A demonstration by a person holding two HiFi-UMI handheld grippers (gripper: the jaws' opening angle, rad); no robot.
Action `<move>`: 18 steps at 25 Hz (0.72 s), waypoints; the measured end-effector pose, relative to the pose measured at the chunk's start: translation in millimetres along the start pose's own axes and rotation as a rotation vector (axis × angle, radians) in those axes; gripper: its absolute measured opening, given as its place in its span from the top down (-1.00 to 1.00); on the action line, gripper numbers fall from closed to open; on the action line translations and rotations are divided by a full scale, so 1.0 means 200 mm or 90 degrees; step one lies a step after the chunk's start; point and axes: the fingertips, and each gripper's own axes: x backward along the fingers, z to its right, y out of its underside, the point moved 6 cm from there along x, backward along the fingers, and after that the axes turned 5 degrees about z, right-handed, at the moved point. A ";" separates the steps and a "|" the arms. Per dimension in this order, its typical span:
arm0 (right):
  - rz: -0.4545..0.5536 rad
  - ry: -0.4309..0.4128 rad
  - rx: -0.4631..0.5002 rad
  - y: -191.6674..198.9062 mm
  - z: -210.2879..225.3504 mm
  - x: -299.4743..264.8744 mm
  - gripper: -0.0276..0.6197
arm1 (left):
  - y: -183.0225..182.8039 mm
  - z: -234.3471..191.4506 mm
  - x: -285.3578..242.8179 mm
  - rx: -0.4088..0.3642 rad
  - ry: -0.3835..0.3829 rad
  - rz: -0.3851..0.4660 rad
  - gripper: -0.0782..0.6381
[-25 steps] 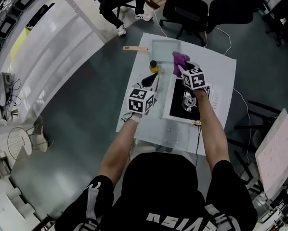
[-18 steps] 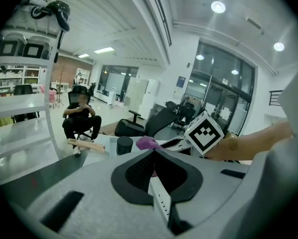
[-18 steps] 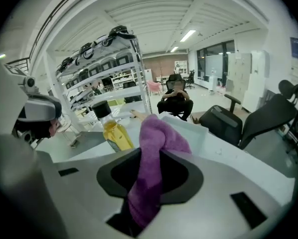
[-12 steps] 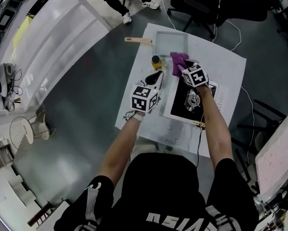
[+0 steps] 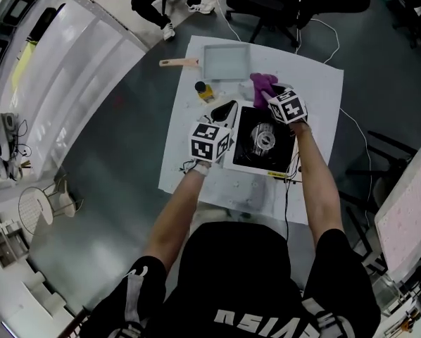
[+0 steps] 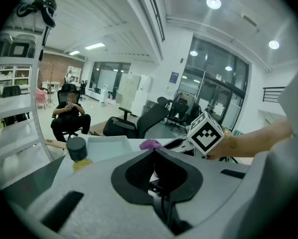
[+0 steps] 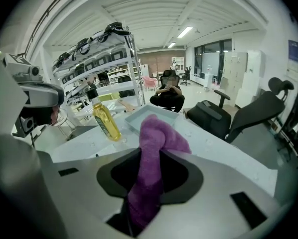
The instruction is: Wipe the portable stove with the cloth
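The portable stove (image 5: pixel 247 153), a white body with a black top and a round burner (image 5: pixel 265 139), lies on the white table (image 5: pixel 316 83). My right gripper (image 5: pixel 272 96) is shut on the purple cloth (image 5: pixel 261 84) and hangs over the stove's far right corner. In the right gripper view the cloth (image 7: pixel 156 133) bunches up between the jaws. My left gripper (image 5: pixel 223 111) sits at the stove's left edge, its jaws together with nothing in them. The left gripper view shows those shut jaws (image 6: pixel 159 183), the cloth (image 6: pixel 150 144) and the right gripper's marker cube (image 6: pixel 205 132).
A yellow bottle with a black cap (image 5: pixel 204 90) stands left of the stove's far corner. Behind it is a shallow grey tray (image 5: pixel 226 60) and a wooden-handled brush (image 5: pixel 177 63). Office chairs (image 5: pixel 263 2) and a seated person (image 6: pixel 69 116) are beyond the table.
My right gripper with the cloth has shifted toward the stove's far right corner and lowered, uncovering the burner. The left gripper has come closer to the stove's left edge.
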 end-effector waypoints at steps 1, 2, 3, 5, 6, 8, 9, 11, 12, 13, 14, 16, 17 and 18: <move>0.001 0.003 -0.003 0.02 0.02 0.02 0.60 | 0.00 0.03 -0.02 -0.002 0.004 -0.001 0.76; 0.002 0.006 -0.006 0.03 0.05 0.05 0.60 | 0.00 0.06 -0.04 -0.003 0.007 -0.002 0.76; 0.003 0.009 -0.008 0.05 0.07 0.07 0.60 | 0.00 0.08 -0.05 -0.004 0.010 -0.002 0.76; 0.005 0.016 -0.014 0.09 0.12 0.12 0.60 | 0.00 0.14 -0.09 -0.007 0.014 -0.002 0.76; 0.006 0.020 -0.017 0.11 0.14 0.14 0.60 | 0.00 0.16 -0.10 -0.008 0.016 -0.002 0.76; 0.008 0.027 -0.024 0.15 0.19 0.19 0.60 | 0.00 0.22 -0.13 -0.010 0.020 -0.002 0.76; 0.009 0.031 -0.027 0.17 0.22 0.22 0.60 | 0.00 0.24 -0.14 -0.012 0.021 -0.003 0.76; 0.009 0.039 -0.031 0.21 0.26 0.26 0.60 | 0.00 0.29 -0.17 -0.015 0.024 -0.002 0.76; 0.009 0.042 -0.034 0.22 0.28 0.29 0.60 | 0.00 0.32 -0.18 -0.017 0.024 -0.002 0.76; 0.010 0.046 -0.037 0.24 0.30 0.31 0.60 | 0.00 0.35 -0.18 -0.019 0.025 -0.002 0.76; 0.012 0.050 -0.040 0.26 0.32 0.34 0.60 | 0.00 0.38 -0.19 -0.021 0.026 -0.002 0.76; 0.014 0.061 -0.048 0.30 0.36 0.39 0.60 | 0.00 0.43 -0.20 -0.024 0.026 -0.001 0.76; 0.015 0.067 -0.052 0.32 0.38 0.41 0.60 | 0.00 0.45 -0.20 -0.025 0.026 0.000 0.76; 0.016 0.073 -0.057 0.34 0.40 0.43 0.60 | 0.00 0.47 -0.20 -0.026 0.026 -0.001 0.76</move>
